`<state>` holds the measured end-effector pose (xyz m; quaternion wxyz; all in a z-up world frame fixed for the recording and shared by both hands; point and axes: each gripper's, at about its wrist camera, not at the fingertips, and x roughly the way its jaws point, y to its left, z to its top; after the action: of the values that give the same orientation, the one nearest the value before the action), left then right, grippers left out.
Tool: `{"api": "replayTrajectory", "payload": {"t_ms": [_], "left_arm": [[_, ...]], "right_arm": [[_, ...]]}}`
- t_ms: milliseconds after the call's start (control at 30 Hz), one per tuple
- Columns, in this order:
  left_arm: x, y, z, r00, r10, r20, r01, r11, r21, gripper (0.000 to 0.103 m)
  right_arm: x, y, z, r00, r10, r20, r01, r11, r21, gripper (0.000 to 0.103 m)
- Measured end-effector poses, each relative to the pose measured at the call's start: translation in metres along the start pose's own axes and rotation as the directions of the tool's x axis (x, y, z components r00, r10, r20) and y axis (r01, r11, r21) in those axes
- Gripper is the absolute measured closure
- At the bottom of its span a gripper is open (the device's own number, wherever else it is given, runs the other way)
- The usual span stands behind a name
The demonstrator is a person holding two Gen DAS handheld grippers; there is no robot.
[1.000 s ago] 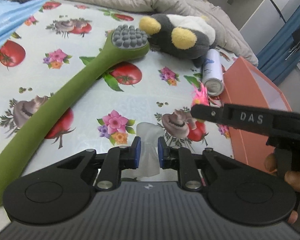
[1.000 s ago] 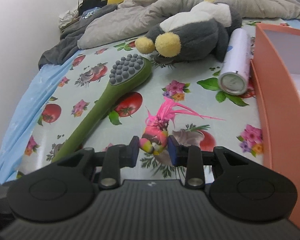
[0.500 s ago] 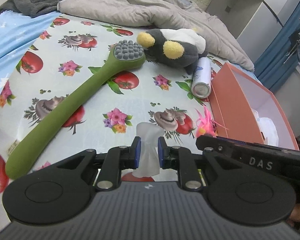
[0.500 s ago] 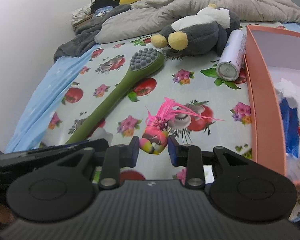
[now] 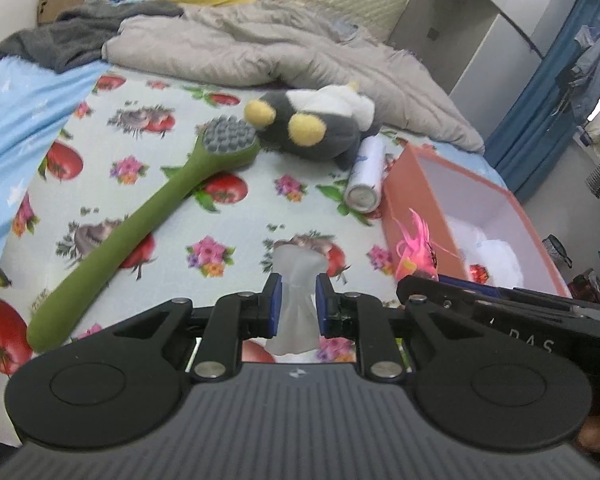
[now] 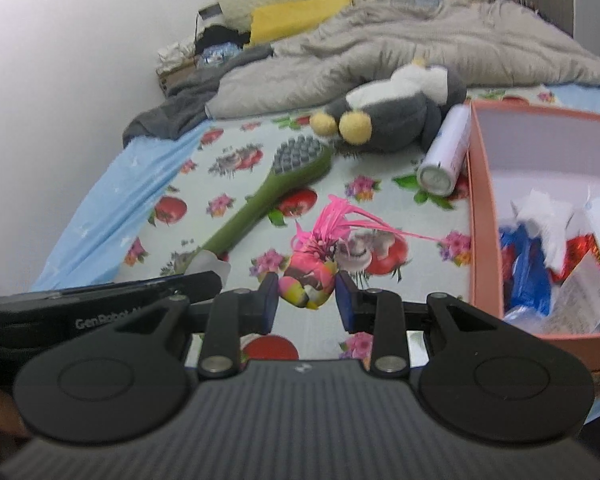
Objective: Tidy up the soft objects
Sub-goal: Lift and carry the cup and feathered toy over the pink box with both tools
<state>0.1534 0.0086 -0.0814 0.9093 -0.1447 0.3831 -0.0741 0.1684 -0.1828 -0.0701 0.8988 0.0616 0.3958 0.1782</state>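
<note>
My left gripper [image 5: 297, 300] is shut on a soft translucent white piece [image 5: 298, 280], held above the flowered tablecloth [image 5: 148, 184]. A pink feathered toy [image 6: 312, 264] with yellow and dark patches is pinched in my right gripper [image 6: 306, 300], also raised off the cloth. In the left wrist view the pink toy [image 5: 414, 246] and the right gripper's body show at the right, in front of the salmon box [image 5: 416, 196]. In the right wrist view the salmon box [image 6: 484, 216] sits to the right, holding white, blue and red soft items.
A long green brush [image 5: 148, 216] lies diagonally on the cloth. A grey, white and yellow plush [image 5: 312, 128] rests behind it, beside a white spray can [image 5: 366, 182]. A rumpled grey blanket [image 5: 260, 48] covers the far bed. A blue sheet [image 5: 16, 120] lies left.
Both grippers have risen and pulled back with their toys held, so more of the bed and the inside of the salmon box show. The right gripper sits lower in the left view.
</note>
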Motion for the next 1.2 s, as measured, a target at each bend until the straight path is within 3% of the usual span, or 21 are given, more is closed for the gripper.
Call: {"api": "replayTrajectory", "payload": {"t_ms": [333,700,900,1200], "left_arm": [[-0.026,-0.052,0.046,0.993,-0.079,0.082,0.073,0.995,0.069,0.082],[-0.024,-0.138,0.111,0.967,-0.229,0.116,0.21,0.965,0.156,0.082],[0.002,-0.185,0.126,0.956,-0.289,0.043,0.277,0.944,0.178,0.082],[0.075,-0.24,0.126,0.948,-0.297,-0.114,0.314,0.927,0.203,0.081]], "right_arm": [[-0.044,-0.013,0.037,0.992,-0.007,0.125,0.008,1.0,-0.01,0.069],[-0.094,-0.048,0.083,0.963,-0.111,0.245,0.122,0.992,-0.029,0.069],[-0.114,-0.085,0.103,0.948,-0.164,0.271,0.168,0.986,0.009,0.069],[-0.111,-0.138,0.102,0.952,-0.246,0.181,0.246,0.969,0.023,0.069]]}}
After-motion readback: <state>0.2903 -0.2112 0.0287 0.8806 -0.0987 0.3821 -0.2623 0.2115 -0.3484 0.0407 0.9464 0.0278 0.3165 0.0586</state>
